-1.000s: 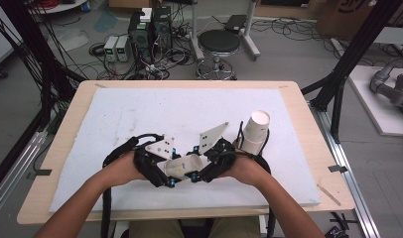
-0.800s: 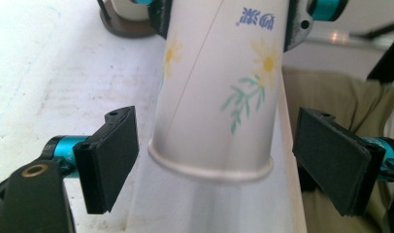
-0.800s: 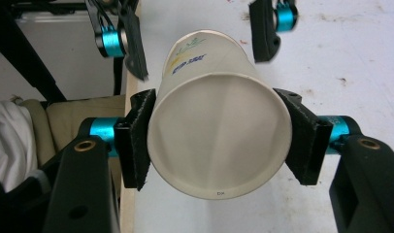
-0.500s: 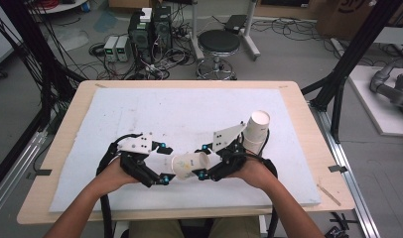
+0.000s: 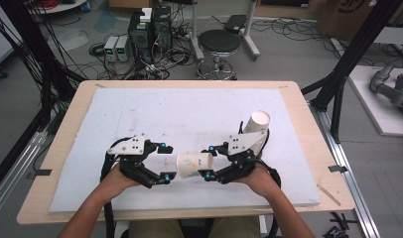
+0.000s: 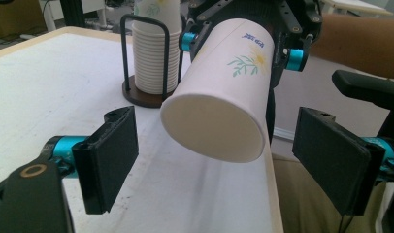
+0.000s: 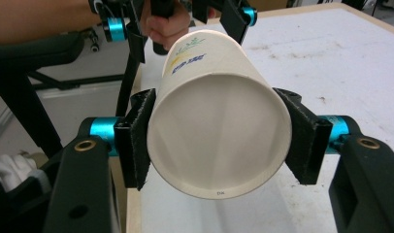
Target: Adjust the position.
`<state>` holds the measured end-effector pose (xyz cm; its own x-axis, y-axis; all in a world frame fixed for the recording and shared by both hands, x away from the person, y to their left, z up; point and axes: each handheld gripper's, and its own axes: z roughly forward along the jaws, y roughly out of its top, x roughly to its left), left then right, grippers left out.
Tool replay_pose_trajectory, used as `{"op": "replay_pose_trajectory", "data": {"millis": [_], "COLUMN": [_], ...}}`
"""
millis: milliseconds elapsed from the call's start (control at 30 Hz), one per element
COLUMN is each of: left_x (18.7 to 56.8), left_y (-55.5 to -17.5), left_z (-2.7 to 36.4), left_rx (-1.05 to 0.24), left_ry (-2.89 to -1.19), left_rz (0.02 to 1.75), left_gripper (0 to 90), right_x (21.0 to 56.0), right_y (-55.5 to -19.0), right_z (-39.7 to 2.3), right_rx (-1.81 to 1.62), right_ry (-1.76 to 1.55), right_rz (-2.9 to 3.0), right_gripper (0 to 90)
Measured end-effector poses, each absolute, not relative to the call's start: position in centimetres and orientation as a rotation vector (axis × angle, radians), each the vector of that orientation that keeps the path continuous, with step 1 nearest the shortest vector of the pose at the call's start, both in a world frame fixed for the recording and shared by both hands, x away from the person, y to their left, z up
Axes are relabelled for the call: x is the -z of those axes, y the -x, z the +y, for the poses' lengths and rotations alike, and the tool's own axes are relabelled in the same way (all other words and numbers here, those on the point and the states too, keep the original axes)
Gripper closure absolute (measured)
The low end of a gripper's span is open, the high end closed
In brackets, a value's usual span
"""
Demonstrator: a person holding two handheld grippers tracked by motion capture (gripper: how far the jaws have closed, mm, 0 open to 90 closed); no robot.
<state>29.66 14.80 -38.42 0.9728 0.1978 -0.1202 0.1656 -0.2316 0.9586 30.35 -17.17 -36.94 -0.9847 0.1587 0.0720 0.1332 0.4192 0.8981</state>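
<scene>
A white paper cup (image 5: pixel 192 164) with a flower print lies level in the air between my two grippers, over the near part of the white mat. My right gripper (image 5: pixel 207 163) is shut on one end of it; in the right gripper view both pads (image 7: pixel 137 145) press the cup (image 7: pixel 219 141) walls. My left gripper (image 5: pixel 165 163) faces the cup's other end with its jaws wide apart, having just been opening. In the left gripper view the cup (image 6: pixel 224 92) hangs ahead between the pads (image 6: pixel 107 160), touching neither.
A stack of paper cups (image 5: pixel 256 126) stands in a dark wire holder (image 6: pixel 137 92) on the mat (image 5: pixel 189 109) behind my right hand. The table's near wooden edge (image 5: pixel 155 214) runs just below both hands. A stool and computer boxes stand on the floor beyond.
The left gripper's jaws have spread and it has drawn back to the left, baring the cup between the grippers. Both hands have sunk slightly toward the near edge.
</scene>
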Motion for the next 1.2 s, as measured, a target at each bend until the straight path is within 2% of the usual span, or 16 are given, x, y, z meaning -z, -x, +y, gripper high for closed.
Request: {"op": "replay_pose_trajectory", "data": {"millis": [500,700,1033,1067,1200], "left_x": [39.0,39.1,38.7,38.6,38.3], "left_y": [-29.6,-29.7,-29.8,-29.8,-29.9], "left_z": [12.9,13.0,13.6,13.7,14.0], "left_rx": [0.001,-0.002,0.021,0.023,0.02], "left_ry": [-1.766,-1.735,-1.758,-1.76,-1.781], "left_rz": [0.209,0.188,0.185,0.184,0.195], "left_gripper": [17.6,27.9,38.8,39.5,40.4], "right_x": [37.5,37.6,37.7,37.6,37.4], "right_y": [-30.5,-30.7,-30.8,-30.8,-30.8], "right_z": [-17.6,-17.5,-17.2,-17.1,-16.9], "right_rx": [-1.841,-1.896,-1.855,-1.854,-1.821], "right_ry": [-0.27,-0.287,-0.3,-0.304,-0.368], "right_rz": [2.605,2.617,2.667,2.663,2.665], "right_gripper": [37.4,37.5,36.9,36.3,20.3]}}
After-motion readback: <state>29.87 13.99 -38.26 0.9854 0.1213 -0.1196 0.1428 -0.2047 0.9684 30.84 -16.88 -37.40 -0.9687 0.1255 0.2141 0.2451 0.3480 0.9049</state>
